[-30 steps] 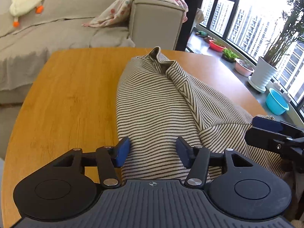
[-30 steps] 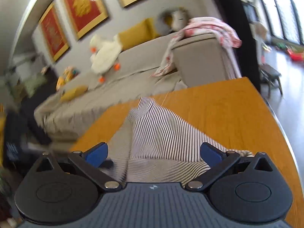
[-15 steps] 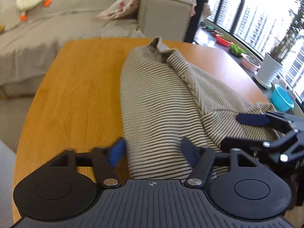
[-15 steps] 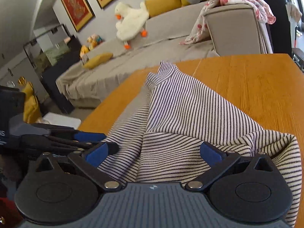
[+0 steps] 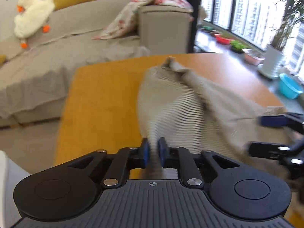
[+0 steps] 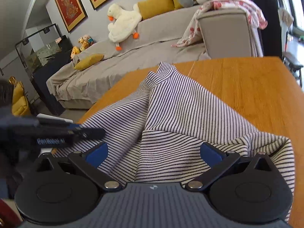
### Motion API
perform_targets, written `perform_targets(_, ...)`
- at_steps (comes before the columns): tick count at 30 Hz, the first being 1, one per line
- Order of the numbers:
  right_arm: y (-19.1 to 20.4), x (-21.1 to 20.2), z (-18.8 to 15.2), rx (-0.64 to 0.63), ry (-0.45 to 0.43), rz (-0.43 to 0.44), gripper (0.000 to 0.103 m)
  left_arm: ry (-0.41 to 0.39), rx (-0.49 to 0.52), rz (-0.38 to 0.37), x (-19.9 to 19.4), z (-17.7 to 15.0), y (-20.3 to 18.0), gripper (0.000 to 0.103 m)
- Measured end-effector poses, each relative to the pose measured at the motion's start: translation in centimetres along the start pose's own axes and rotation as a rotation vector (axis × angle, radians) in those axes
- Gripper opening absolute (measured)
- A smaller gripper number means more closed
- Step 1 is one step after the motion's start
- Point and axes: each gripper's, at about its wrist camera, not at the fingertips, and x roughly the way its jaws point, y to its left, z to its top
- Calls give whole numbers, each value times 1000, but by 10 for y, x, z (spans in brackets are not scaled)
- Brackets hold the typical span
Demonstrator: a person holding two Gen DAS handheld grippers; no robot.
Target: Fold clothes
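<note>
Left wrist view: the left gripper (image 5: 153, 153) is clamped on the near hem of the striped shirt (image 5: 182, 106), a fold of cloth pinched between its blue pads (image 5: 146, 152). The shirt lies on the wooden counter (image 5: 98, 102), stretching from the near edge to its collar at the far side, blurred with motion. At the right, the right gripper (image 5: 266, 133) reaches in over the shirt's near right part, its fingers spread. Beyond the counter stands a grey sofa (image 5: 76, 43) with a white plush goose (image 5: 32, 19).

Right wrist view: the right gripper (image 6: 153, 153) has its fingers wide apart, with the shirt (image 6: 190, 117) bunched between and beneath them; whether the pads touch cloth cannot be told. The shirt's collar points to the far side of the counter (image 6: 247, 87). At the near left, the left gripper (image 6: 79, 130) meets the shirt's left edge.
</note>
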Motion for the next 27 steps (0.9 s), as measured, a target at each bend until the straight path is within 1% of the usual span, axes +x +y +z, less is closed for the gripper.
perform_targets(1,3,-2,-1,-11,-10,-23,103,-24,-11,79,2,5,14,1)
perform_targets(2,4,-1,0,-17,-9,-39,103,-53,-34,159,2,10,29,1)
perform_targets(4,6,2,3,-55,34,-55,103,-100,-166,238,-9,20,66,1)
perform_targets(5,7,6,4,-94,57,-70,103,-123,-235,276,-15,25,84,1)
perform_targets(6,11,9,6,-149,81,-98,103,-154,-301,292,-25,28,99,1)
perform_targets(7,15,12,7,-206,105,-128,103,-176,-340,268,-35,29,105,1)
perform_targets(9,23,16,9,-299,129,-176,103,-218,-412,212,-54,31,116,8)
perform_targets(10,29,18,11,-349,132,-198,103,-218,-413,135,-59,31,111,35)
perform_targets(11,36,22,14,-395,129,-218,103,-187,-392,33,-55,32,101,75)
perform_targets(12,36,22,14,-388,118,-217,103,-154,-368,-72,-51,32,91,88)
perform_targets(13,35,21,14,-371,105,-213,103,-87,-333,-178,-37,31,74,94)
perform_targets(14,34,20,15,-354,93,-208,103,-21,-288,-221,-24,27,59,90)
perform_targets(15,32,19,15,-337,81,-203,103,45,-243,-258,-11,24,44,90)
perform_targets(16,31,17,15,-319,68,-199,103,82,-205,-251,0,21,33,90)
perform_targets(18,28,15,15,-285,44,-189,103,151,-130,-232,23,13,11,86)
perform_targets(19,27,14,15,-268,31,-185,103,147,-113,-209,28,12,5,79)
perform_targets(20,26,13,15,-251,19,-180,103,139,-97,-185,32,11,1,77)
perform_targets(21,25,12,15,-234,7,-175,103,131,-81,-161,37,9,-4,64)
perform_targets(22,23,11,15,-217,-6,-171,103,107,-44,-146,35,9,-9,28)
perform_targets(23,22,10,15,-199,-18,-166,103,92,-34,-146,32,11,-10,15)
perform_targets(24,21,9,15,-182,-30,-161,103,77,-26,-147,29,12,-10,15)
perform_targets(27,13,12,16,-154,-4,-137,103,38,21,-119,16,19,-4,10)
